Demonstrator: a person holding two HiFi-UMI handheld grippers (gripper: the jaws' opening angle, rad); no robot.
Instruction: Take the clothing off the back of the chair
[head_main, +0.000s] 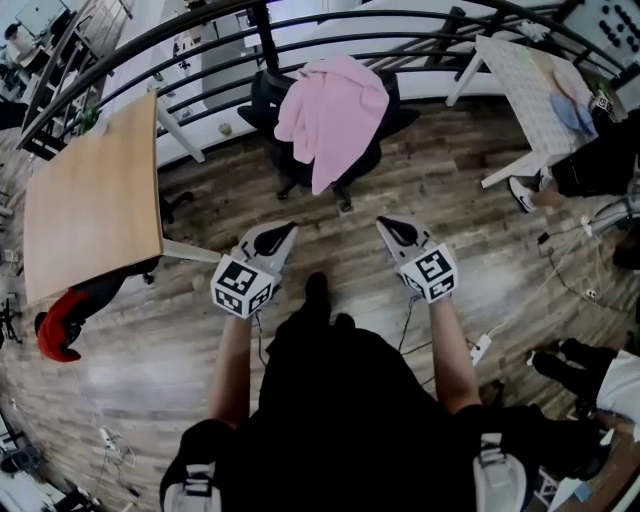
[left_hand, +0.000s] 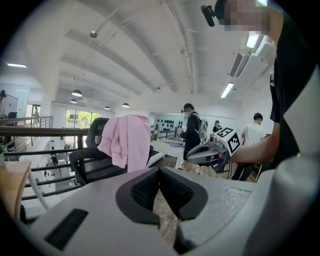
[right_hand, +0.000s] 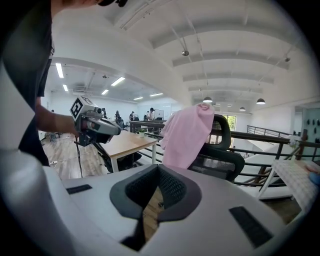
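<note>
1. Clothing (head_main: 333, 115): pink, soft fabric, one piece. It is draped over the top of the chair's backrest and hangs in loose folds down the back. The left gripper view shows a longer flap trailing lower. It is well apart from both claws.

2. Chair (right_hand: 227, 159): black office type with a mesh-textured backrest, padded armrests and a wheeled base. It stands on the floor beside the railing, between the two benches.

3. Left claw (head_main: 288, 231): grey moulded shell with a tapered nose and black pads of fine ribbed texture. It is clenched pad to pad with nothing gripped, only floor showing below the pads. It carries a cube with black-and-white square markers, is held in the person's left hand and is pointed toward the chair.

4. Right claw (head_main: 383, 224): same make and finish, likewise clenched on nothing. It is level with the left one and apart from it.

5. Bench (head_main: 95, 205): rectangular top of pale wood grain on white legs, to the left of the chair.

6. Bench, white (head_main: 525, 95): light top on slanted white legs, to the right of the chair.

7. Railing (head_main: 200, 40): dark tubular metal with horizontal bars, behind the chair.

8. Floor (head_main: 440, 190): grey-brown wood planks, slightly glossy.
</note>
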